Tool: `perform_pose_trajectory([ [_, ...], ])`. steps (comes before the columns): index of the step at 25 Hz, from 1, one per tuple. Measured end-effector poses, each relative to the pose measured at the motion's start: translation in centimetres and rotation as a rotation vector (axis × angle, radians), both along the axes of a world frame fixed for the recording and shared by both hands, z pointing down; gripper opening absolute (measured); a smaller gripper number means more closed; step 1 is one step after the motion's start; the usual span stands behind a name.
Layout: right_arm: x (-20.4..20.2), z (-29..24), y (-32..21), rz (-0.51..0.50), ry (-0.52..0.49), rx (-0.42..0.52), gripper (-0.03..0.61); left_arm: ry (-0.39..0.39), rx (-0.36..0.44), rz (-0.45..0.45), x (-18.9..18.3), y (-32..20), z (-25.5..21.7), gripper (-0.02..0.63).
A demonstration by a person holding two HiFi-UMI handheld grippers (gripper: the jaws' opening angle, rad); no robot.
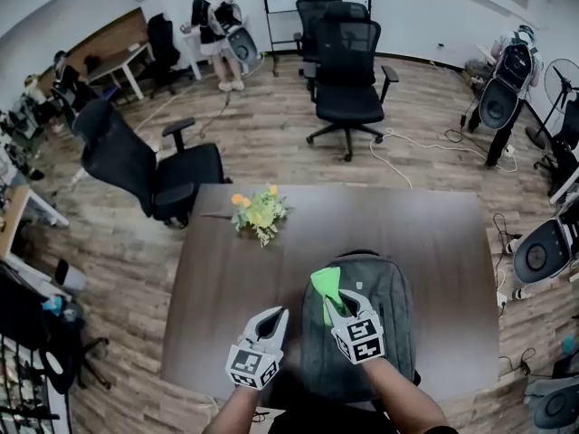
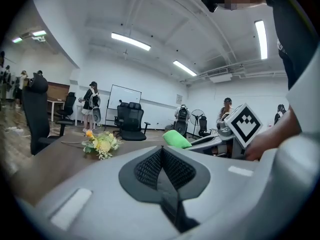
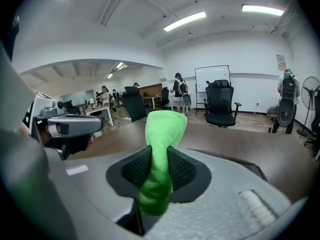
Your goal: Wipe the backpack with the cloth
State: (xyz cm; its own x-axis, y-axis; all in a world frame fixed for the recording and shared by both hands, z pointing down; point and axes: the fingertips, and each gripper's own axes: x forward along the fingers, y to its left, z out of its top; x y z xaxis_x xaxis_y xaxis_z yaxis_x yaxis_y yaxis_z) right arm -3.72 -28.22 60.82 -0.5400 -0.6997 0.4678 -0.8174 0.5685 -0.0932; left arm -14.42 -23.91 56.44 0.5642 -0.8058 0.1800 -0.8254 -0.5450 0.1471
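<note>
Gripping the green cloth with the right tool, over the far part of the grey backpack lying flat at the near right of the desk. Holding the left tool closed and empty, just left of the backpack. Farther left on the desk, small flowers.

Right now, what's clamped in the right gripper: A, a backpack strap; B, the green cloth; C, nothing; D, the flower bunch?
B: in the right gripper view, the right gripper has its jaws shut on the green cloth, which sticks up between them.
</note>
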Motion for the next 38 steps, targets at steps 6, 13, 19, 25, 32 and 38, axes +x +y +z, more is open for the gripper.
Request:
perform_pose_trajectory([
  [6,-1.0,3.0,-2.5,0.022,0.027,-0.08,0.092,-0.011,-0.028,-0.007,-0.5,-0.4,0.9,0.02],
  [13,-0.8,6.2,-4.6,0.049,0.069,-0.146,0.092,-0.021,-0.055,-0.021,-0.6,-0.9,2.0,0.02],
  [19,0.8,6.8,-5.7,0.087,0.085,-0.161,0.094,-0.027,-0.083,0.002,0.4,-0.8,2.7,0.02],
  [25,2.8,7.3,-6.0,0.124,0.16,-0.171,0.095,-0.032,-0.102,0.016,0.7,-0.5,3.0,0.02],
  [32,5.3,7.3,-6.4,0.173,0.229,-0.157,0.095,-0.019,-0.116,0.05,1.8,-0.1,3.1,0.02],
  [38,8.6,6.8,-6.8,0.244,0.257,-0.157,0.095,-0.024,-0.115,0.087,3.2,0.1,3.0,0.02],
])
